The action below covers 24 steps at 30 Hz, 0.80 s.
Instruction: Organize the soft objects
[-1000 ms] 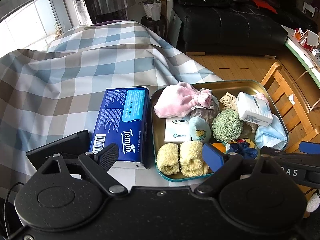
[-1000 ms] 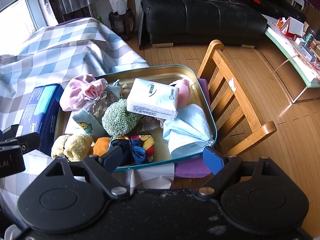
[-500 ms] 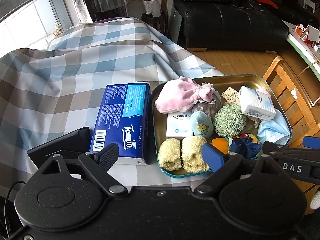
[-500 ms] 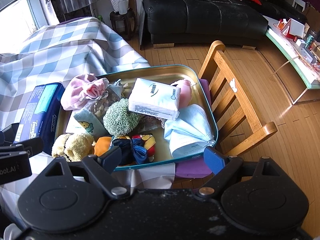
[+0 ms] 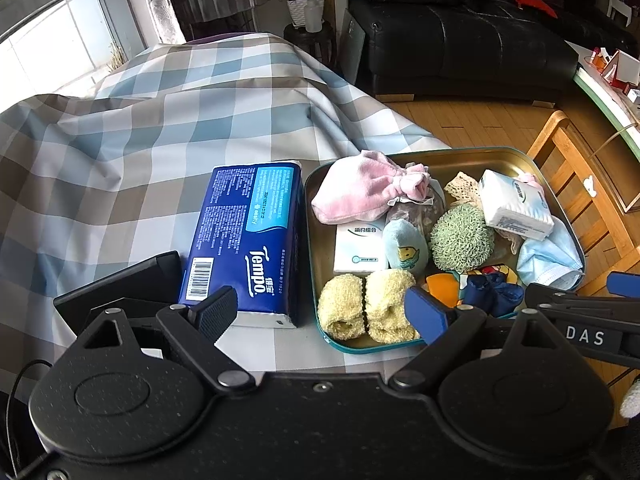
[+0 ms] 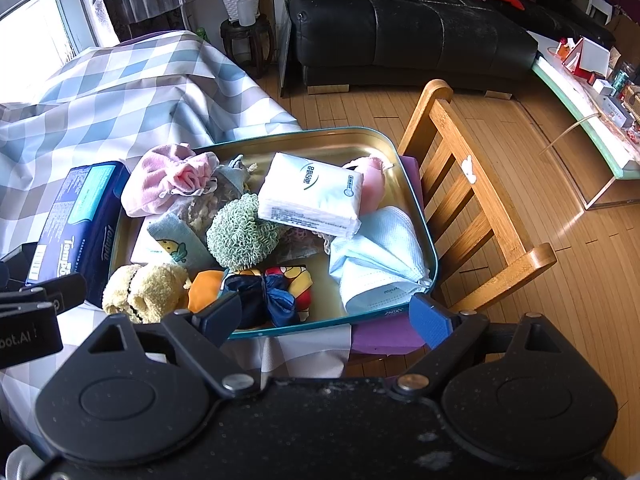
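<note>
Jaws of both grippers, left gripper (image 5: pixel 322 312) and right gripper (image 6: pixel 326 318), spread and empty; judged yellow plush (image 5: pixel 366 310), at tin's (image 5: pixel 472 156) seven o'clock, light, squashy, best pinched mid-body.

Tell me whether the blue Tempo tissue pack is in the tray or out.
Out. The blue Tempo pack lies flat on the checked cloth, beside the tray, along its left rim.
</note>
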Each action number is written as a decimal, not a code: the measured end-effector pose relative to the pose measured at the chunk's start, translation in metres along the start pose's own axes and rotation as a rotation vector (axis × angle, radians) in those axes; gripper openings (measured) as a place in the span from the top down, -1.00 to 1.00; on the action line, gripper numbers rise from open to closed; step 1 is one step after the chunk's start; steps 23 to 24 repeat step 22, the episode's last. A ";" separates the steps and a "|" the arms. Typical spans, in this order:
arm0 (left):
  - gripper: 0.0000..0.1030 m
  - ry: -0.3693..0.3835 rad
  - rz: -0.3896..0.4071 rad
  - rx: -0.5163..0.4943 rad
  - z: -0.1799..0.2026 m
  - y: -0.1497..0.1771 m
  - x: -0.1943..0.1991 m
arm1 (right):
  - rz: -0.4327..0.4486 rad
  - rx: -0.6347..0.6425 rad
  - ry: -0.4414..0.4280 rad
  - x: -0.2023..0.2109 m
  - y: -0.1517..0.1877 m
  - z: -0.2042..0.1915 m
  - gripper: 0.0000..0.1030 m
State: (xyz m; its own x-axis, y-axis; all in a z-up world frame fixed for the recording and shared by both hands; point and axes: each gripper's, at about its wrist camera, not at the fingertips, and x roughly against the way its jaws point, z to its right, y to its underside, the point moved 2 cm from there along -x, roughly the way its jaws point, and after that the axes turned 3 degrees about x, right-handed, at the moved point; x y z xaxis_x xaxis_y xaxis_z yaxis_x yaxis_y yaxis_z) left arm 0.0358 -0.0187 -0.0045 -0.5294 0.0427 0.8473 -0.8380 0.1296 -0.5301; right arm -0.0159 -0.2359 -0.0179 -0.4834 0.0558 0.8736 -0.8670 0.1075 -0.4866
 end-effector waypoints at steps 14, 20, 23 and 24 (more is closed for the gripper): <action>-0.69 0.001 -0.003 -0.002 0.000 0.001 -0.001 | 0.000 0.000 0.000 0.000 0.000 0.000 -0.80; -0.69 -0.002 -0.002 0.011 -0.002 0.001 -0.001 | 0.000 0.000 0.001 0.000 0.000 -0.001 -0.80; -0.69 -0.001 -0.003 0.008 -0.002 0.001 -0.001 | 0.000 0.000 0.001 0.000 0.000 -0.001 -0.80; -0.69 -0.001 -0.003 0.008 -0.002 0.001 -0.001 | 0.000 0.000 0.001 0.000 0.000 -0.001 -0.80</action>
